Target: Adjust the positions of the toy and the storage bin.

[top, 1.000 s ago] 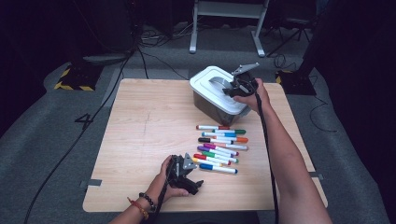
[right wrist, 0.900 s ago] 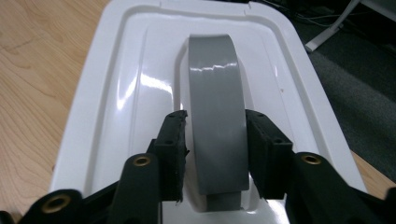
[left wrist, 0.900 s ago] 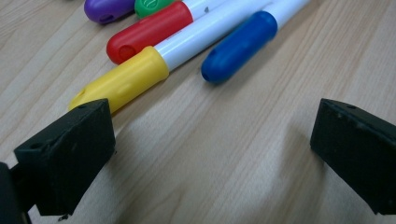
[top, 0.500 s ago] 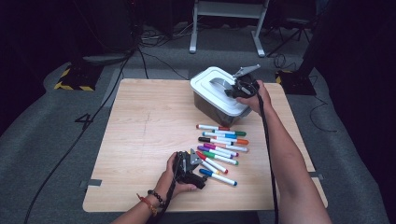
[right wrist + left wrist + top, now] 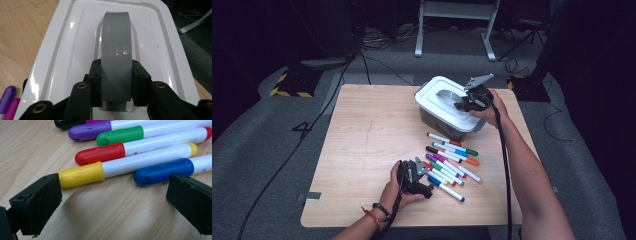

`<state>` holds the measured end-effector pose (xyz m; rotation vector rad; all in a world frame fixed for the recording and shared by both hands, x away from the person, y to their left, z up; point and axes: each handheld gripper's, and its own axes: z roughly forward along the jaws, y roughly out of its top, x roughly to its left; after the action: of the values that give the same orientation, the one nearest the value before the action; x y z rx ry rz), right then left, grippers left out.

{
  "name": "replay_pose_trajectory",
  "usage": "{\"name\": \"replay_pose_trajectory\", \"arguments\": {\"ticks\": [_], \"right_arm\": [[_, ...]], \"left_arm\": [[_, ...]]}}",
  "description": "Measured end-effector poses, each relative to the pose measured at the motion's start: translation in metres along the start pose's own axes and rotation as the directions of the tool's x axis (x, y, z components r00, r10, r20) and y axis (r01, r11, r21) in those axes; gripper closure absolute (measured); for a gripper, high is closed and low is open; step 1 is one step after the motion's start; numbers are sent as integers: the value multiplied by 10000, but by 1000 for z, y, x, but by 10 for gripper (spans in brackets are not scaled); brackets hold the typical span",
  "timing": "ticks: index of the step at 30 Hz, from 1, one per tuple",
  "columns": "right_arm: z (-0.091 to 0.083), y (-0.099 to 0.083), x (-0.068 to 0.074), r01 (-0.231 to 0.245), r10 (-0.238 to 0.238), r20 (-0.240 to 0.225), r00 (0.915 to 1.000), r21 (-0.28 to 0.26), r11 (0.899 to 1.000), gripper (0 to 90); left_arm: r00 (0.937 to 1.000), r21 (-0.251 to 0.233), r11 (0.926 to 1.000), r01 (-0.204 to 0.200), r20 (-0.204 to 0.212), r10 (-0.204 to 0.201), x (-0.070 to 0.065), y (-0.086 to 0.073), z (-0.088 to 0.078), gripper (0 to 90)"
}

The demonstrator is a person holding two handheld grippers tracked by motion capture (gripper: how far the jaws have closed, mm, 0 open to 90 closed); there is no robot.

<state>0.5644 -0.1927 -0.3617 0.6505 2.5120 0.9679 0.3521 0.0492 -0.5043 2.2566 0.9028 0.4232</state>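
Table (image 5: 362, 150): wood, box at 1 o'clock, markers at 5 o'clock

Box (image 5: 432, 112): rigid plastic, white lid (image 5: 62, 50) glossy, likely slippery; looks light. Best hold is grey handle (image 5: 116, 50) across lid middle

Right gripper (image 5: 472, 100): jaws just closed, now clenched on handle

Left gripper (image 5: 112, 202): released, wide, at marker caps; yellow marker (image 5: 82, 173) and blue marker (image 5: 162, 171) nearest; light, smooth, apt to roll

No readable writing

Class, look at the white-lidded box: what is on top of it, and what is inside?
On the lid sits a grey handle, clamped by the right gripper. The lid covers the box, so its contents cannot be seen.
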Motion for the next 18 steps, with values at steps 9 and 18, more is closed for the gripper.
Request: {"name": "replay_pose_trajectory", "arguments": {"ticks": [9, 18], "right_arm": [[-2, 3, 15, -5, 4, -223, 9998, -71, 10000, 672], [2, 6, 21, -366, 367, -335, 9988, 48, 9993, 672]], "left_arm": [[9998, 116, 9999, 124, 143, -126, 17, -10, -8, 4], [10000, 97, 9999, 90, 23, -90, 20, -15, -13, 5]]}}
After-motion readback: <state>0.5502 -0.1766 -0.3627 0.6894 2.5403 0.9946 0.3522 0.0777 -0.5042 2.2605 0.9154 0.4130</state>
